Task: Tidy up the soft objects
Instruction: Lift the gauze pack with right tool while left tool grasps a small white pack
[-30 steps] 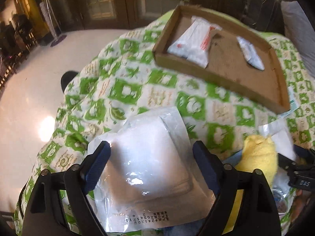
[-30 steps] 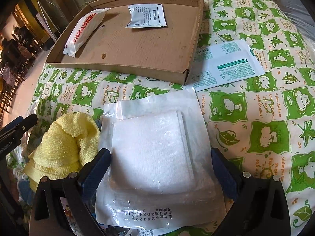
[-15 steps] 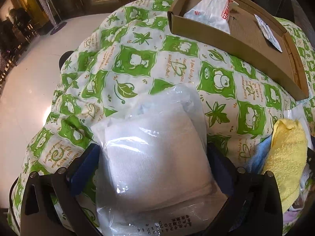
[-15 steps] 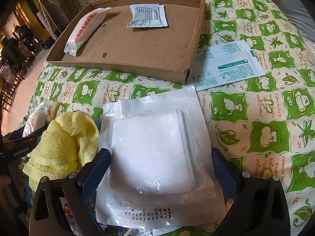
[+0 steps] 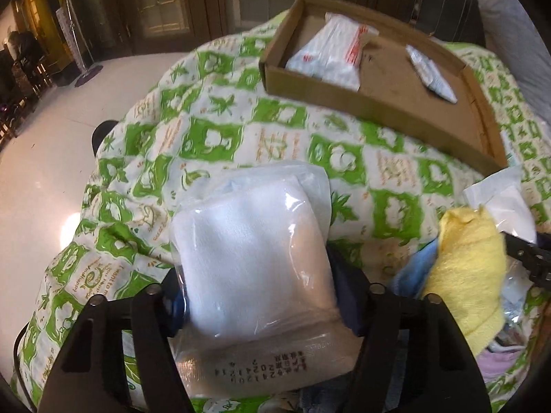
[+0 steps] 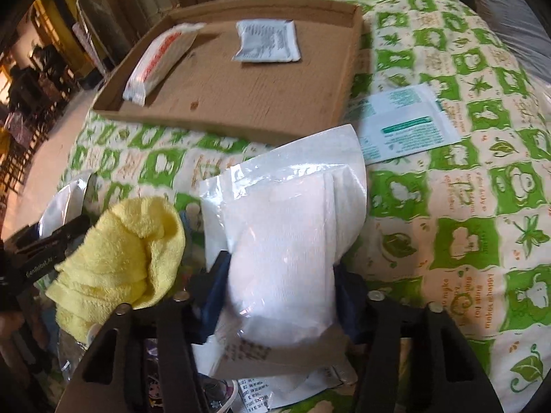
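Grasping gauze packs: left claw [image 5: 256, 296] clenched on one [image 5: 255, 258], right claw [image 6: 280, 290] on another [image 6: 286, 251]; jaws just closed, pads mostly hidden.

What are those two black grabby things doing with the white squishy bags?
A person is tidying soft things on a green-patterned quilt. The left gripper and the right gripper have each just closed on a sealed gauze pack, bending it. A cardboard tray beyond already holds two packets. A yellow towel lies between the grippers.
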Demonstrator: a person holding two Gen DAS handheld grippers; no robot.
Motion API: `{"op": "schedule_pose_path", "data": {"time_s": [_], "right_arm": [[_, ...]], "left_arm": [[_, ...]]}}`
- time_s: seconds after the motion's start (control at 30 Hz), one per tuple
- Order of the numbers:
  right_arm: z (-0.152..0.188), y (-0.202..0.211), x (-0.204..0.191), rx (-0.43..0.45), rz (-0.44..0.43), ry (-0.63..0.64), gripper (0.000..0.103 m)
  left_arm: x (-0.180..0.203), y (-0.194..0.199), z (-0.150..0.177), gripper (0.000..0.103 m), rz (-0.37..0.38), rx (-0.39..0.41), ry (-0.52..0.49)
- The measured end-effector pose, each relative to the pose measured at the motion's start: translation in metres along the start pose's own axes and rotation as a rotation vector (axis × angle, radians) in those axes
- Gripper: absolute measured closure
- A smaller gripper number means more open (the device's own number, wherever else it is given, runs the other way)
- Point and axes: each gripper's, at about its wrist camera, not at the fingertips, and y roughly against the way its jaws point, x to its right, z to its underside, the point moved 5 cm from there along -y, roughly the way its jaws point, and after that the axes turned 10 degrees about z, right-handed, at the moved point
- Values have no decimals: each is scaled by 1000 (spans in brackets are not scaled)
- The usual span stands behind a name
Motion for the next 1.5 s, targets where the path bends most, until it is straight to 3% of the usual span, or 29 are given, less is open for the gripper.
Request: {"op": "schedule_pose_path", "data": {"time_s": [0.2,0.57,0.93,1.2,1.5], "right_arm": [[1,3,6,7,-3,-33,53],[1,18,21,34,-76,-113,58],[-5,43,46,134,-144,-222,58],[-9,47,69,120,-198,-298,58],[-12,56,75,134,-236,-303,58]], "left_arm": [[7,14,-6,38,41,56,-8],[3,10,-6,38,48,55,-7],[6,10,-4,38,47,50,-18],[7,10,-4,38,59,50,-24],[10,7,-6,38,82,34,-20]]}}
